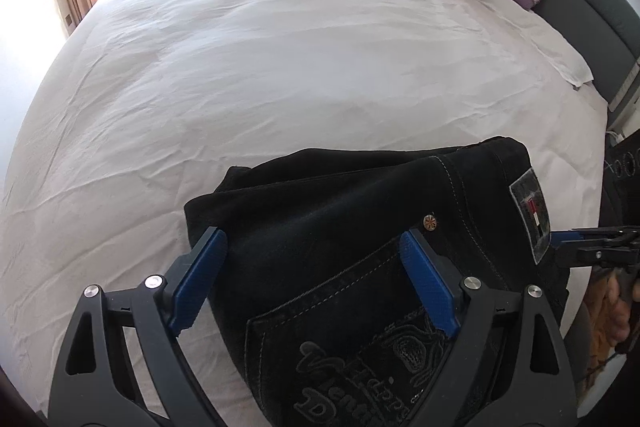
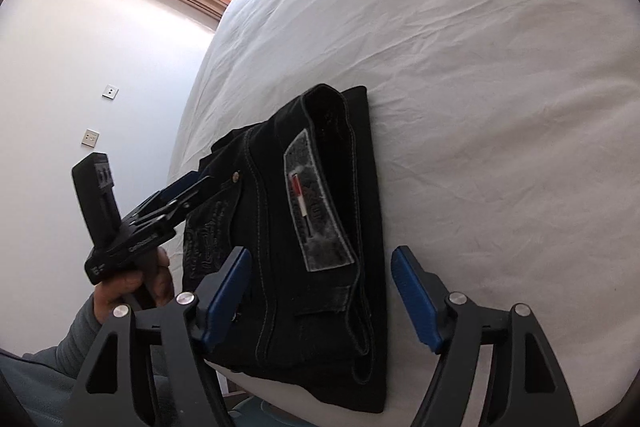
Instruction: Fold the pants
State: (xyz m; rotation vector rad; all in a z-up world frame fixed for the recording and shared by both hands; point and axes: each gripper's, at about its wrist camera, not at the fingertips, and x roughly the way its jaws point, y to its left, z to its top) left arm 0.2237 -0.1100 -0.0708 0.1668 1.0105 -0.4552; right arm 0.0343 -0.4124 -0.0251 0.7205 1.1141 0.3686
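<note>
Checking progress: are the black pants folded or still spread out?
Folded: the pants lie as a compact stack of layers on the bed, waistband patch on top.

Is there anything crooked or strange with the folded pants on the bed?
Little stands out. The pants lie folded near the bed edge; the layers are not flush, one sticking out at the far corner. Both grippers, left and right, are open.

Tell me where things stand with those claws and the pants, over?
Left gripper open, right gripper open, neither gripping. Black pants lying folded near the edge of the white bed. Nothing in the way.
</note>
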